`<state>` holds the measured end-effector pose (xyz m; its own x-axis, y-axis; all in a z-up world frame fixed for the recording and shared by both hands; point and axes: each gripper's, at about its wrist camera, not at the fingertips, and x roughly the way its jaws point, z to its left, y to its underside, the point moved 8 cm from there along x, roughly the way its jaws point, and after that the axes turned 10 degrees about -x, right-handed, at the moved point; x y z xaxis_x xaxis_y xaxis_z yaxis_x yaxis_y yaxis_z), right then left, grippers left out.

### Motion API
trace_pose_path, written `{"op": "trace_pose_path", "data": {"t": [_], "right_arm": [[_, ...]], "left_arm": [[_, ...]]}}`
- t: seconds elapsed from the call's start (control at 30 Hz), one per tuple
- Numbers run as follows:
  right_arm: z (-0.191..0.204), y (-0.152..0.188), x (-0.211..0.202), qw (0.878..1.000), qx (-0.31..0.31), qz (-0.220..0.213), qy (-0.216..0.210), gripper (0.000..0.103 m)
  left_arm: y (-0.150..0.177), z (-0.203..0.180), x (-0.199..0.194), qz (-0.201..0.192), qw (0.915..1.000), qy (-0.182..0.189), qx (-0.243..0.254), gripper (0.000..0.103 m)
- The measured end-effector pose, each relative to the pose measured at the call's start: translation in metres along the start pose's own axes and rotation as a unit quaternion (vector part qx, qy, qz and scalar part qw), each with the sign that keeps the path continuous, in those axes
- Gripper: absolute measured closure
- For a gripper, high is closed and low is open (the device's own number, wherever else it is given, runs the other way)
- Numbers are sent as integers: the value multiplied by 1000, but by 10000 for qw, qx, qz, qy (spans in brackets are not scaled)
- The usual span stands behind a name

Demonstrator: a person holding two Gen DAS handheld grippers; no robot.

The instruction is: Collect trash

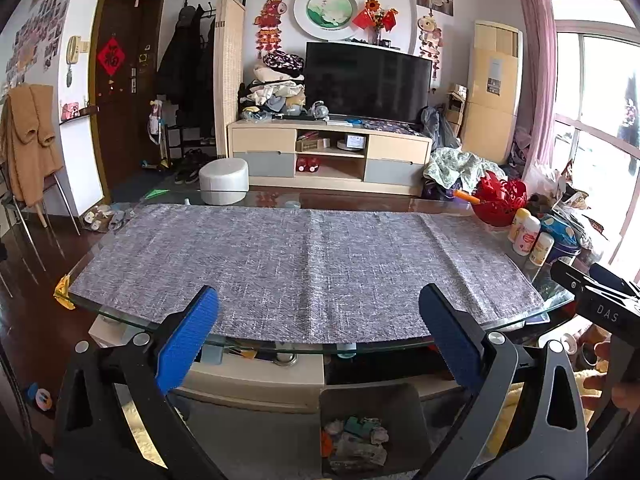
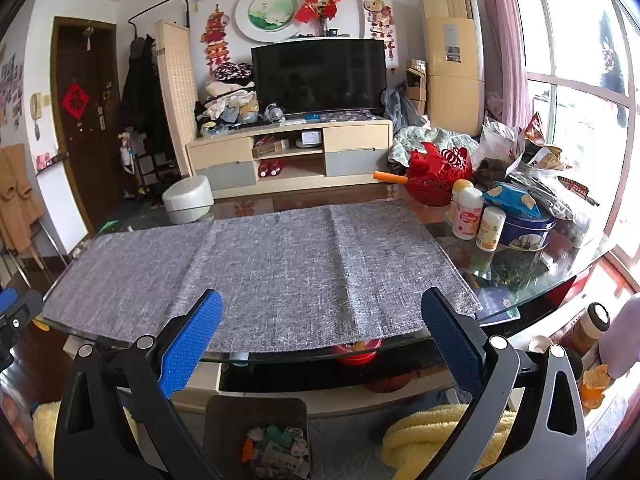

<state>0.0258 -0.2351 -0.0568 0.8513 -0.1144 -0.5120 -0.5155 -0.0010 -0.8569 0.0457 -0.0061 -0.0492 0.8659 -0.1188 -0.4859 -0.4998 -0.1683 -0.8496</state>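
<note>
Trash: crumpled paper scraps (image 1: 356,440) in grey, teal and orange lie heaped inside the bin, below the near edge of the counter; the right wrist view shows the same heap (image 2: 276,452).
Bin: a dark, square-mouthed trash bin (image 1: 412,400) stands on the floor just in front of the counter, seen between the fingers of each gripper; in the right wrist view it sits lower left of centre (image 2: 224,408).
Left gripper: left gripper (image 1: 318,340) held above the bin and before the counter's near edge; jaws spread wide, nothing between the blue pads (image 1: 188,340).
Right gripper: right gripper (image 2: 320,340) held alongside, likewise in front of the counter; jaws spread wide and holding nothing, blue pads (image 2: 190,344) well apart. Part of its black body shows at the right edge of the left wrist view.
Counter: glass-topped counter (image 1: 120,312), its near rim curving under both grippers.
Cloth: grey woven cloth (image 1: 304,264) spread flat over most of the glass.
Far right of counter: red openwork basket (image 2: 436,176), three white bottles (image 2: 468,212), a blue round tin (image 2: 524,232) and crinkled bags (image 2: 536,168) crowded together by the window.
Floor: yellow towel (image 2: 424,436) bunched to the right of the bin.
Beyond: white stool (image 1: 224,180), TV cabinet (image 1: 260,140) and dark television (image 1: 368,80) against the far wall.
</note>
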Motion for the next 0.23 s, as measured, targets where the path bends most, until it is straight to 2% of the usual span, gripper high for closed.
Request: {"op": "trace_pose_path", "data": {"t": [0.23], "right_arm": [[2, 0, 2, 10000, -15, 45, -14, 3]], "left_arm": [[0, -2, 2, -56, 9999, -51, 147, 8]]}}
